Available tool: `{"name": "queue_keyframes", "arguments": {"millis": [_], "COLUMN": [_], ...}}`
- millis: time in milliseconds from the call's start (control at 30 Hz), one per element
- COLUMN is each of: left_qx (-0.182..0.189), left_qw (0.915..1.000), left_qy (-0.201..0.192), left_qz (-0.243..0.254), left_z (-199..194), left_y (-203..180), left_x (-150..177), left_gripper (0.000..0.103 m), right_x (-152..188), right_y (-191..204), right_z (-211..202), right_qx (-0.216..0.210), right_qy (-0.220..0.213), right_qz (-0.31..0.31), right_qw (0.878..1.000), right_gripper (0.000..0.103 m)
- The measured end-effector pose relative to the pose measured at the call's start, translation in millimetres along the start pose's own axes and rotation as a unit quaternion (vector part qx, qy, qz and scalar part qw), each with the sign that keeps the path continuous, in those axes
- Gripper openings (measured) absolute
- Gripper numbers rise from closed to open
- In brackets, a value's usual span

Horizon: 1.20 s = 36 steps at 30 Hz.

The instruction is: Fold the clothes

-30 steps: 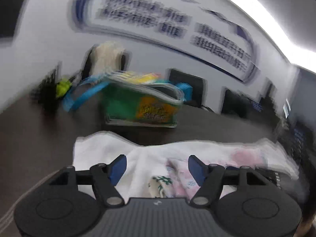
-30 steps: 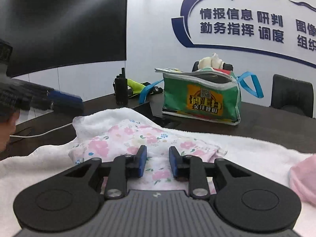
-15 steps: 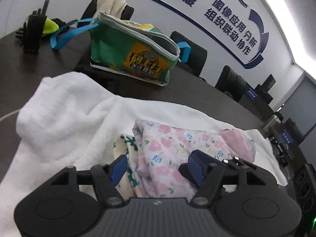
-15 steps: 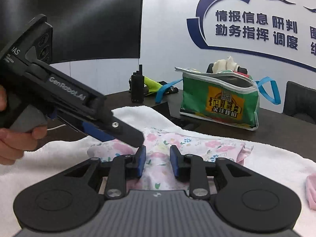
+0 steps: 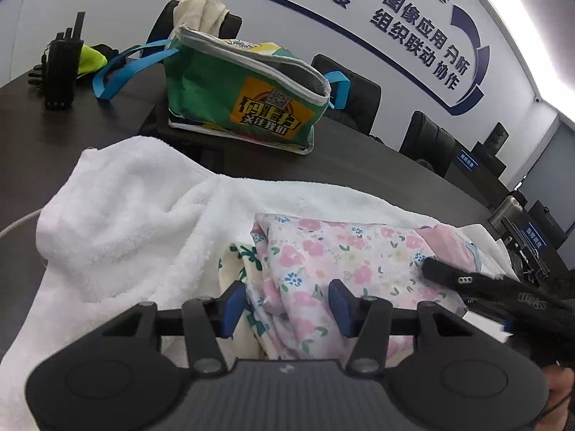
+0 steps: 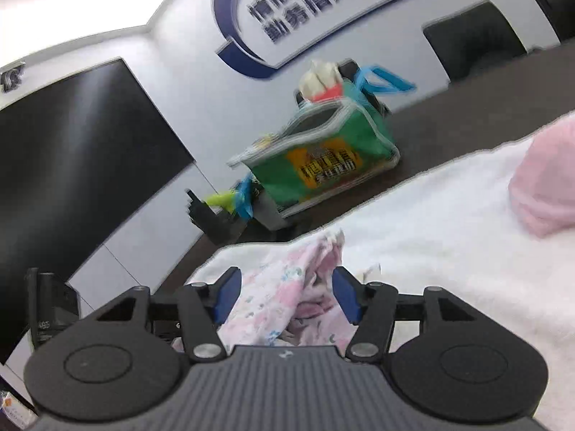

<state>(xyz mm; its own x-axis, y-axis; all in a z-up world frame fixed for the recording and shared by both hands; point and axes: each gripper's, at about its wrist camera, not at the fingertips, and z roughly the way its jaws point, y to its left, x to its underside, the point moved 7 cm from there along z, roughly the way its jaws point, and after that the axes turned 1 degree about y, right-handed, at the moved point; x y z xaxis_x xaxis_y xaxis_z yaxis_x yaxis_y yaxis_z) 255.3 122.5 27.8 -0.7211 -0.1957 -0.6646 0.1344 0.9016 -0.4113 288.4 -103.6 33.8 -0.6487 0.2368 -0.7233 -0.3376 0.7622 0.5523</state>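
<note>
A pink floral garment [image 5: 334,265] lies bunched on a white towel [image 5: 136,215] spread over the dark table. My left gripper [image 5: 285,305] is open, its jaws on either side of the garment's near fold, with a green-leaf print cloth [image 5: 239,262] at its left. My right gripper [image 6: 285,296] is open and tilted over the same floral garment [image 6: 280,294], which sits between its jaws. The right gripper's black body [image 5: 503,294] shows at the right of the left wrist view. A plain pink garment [image 6: 546,186] lies on the towel [image 6: 431,251] to the right.
A green zip bag [image 5: 244,97] with blue straps stands on the dark table [image 5: 72,125] behind the towel. Black radios [image 5: 59,68] and a yellow-green item [image 5: 91,59] sit at the far left. Black chairs [image 5: 359,93] line the far side. A large dark screen [image 6: 72,165] hangs on the wall.
My right gripper has opened from nearly shut and tilted sideways. My left gripper has settled lower over the floral garment, still open.
</note>
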Motion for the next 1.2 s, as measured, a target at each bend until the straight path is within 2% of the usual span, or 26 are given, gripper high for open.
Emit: {"name": "queue_keyframes", "arguments": {"millis": [67,100,167,267,367,400,500,567,667,767,933,1100,1167,1200], "left_qx": [-0.002,-0.001,0.001,-0.008,-0.007,-0.006,-0.007,-0.01,-0.013,-0.017,-0.019,-0.017,-0.018,-0.02], "left_qw": [1.0,1.0,1.0,0.9999,0.9999,0.9999,0.9998,0.9998,0.9997,0.9996,0.9994,0.9995,0.9996,0.9995], "left_qy": [0.0,0.002,0.004,0.0,0.004,0.005,0.007,0.004,0.003,0.001,0.0,0.001,0.001,0.0], "left_qz": [0.001,0.002,0.003,0.008,0.01,0.011,0.019,0.019,0.018,0.023,0.028,0.025,0.023,0.024], "left_z": [-0.1,-1.5,-4.3,-7.4,-2.4,-0.7,-4.7,-8.4,-7.7,-6.7,-7.5,-6.4,-5.6,-5.6], "left_y": [0.7,1.1,1.8,2.6,3.3,3.5,3.6,5.1,6.0,5.4,5.2,6.7,7.1,6.4], "left_x": [-0.2,-0.8,-2.1,-3.5,-0.9,0.0,-1.0,-2.9,-3.4,-3.5,-3.9,-3.6,-3.5,-3.3], "left_gripper": [0.049,0.048,0.038,0.037,0.041,0.042,0.046,0.049,0.052,0.053,0.053,0.054,0.054,0.054], "right_x": [3.4,4.7,7.1,4.4,10.8,12.6,16.3,13.8,2.8,-3.8,6.8,-2.4,-2.0,-0.2], "right_y": [-1.7,-0.1,3.2,18.2,15.3,9.5,-1.5,0.4,2.7,-3.4,-12.6,-16.3,-23.7,-27.1], "right_z": [13.1,16.3,22.7,16.3,25.4,28.1,27.6,19.4,6.9,2.9,15.9,-5.6,-10.6,-9.8], "right_qx": [0.003,-0.005,-0.022,-0.039,-0.024,-0.016,-0.006,0.0,0.009,0.022,0.014,0.024,0.023,0.022], "right_qy": [0.013,0.016,0.02,0.009,0.032,0.035,0.031,0.017,-0.008,-0.015,0.014,0.0,0.015,0.028], "right_qz": [0.008,0.014,0.024,0.003,0.006,0.008,-0.001,-0.015,-0.025,-0.019,0.02,0.053,0.087,0.103], "right_qw": [1.0,1.0,0.999,0.999,0.999,0.999,1.0,1.0,1.0,0.999,1.0,0.998,0.996,0.994], "right_gripper": [0.031,0.026,0.011,0.011,0.012,0.013,0.03,0.047,0.06,0.062,0.061,0.062,0.07,0.07]}}
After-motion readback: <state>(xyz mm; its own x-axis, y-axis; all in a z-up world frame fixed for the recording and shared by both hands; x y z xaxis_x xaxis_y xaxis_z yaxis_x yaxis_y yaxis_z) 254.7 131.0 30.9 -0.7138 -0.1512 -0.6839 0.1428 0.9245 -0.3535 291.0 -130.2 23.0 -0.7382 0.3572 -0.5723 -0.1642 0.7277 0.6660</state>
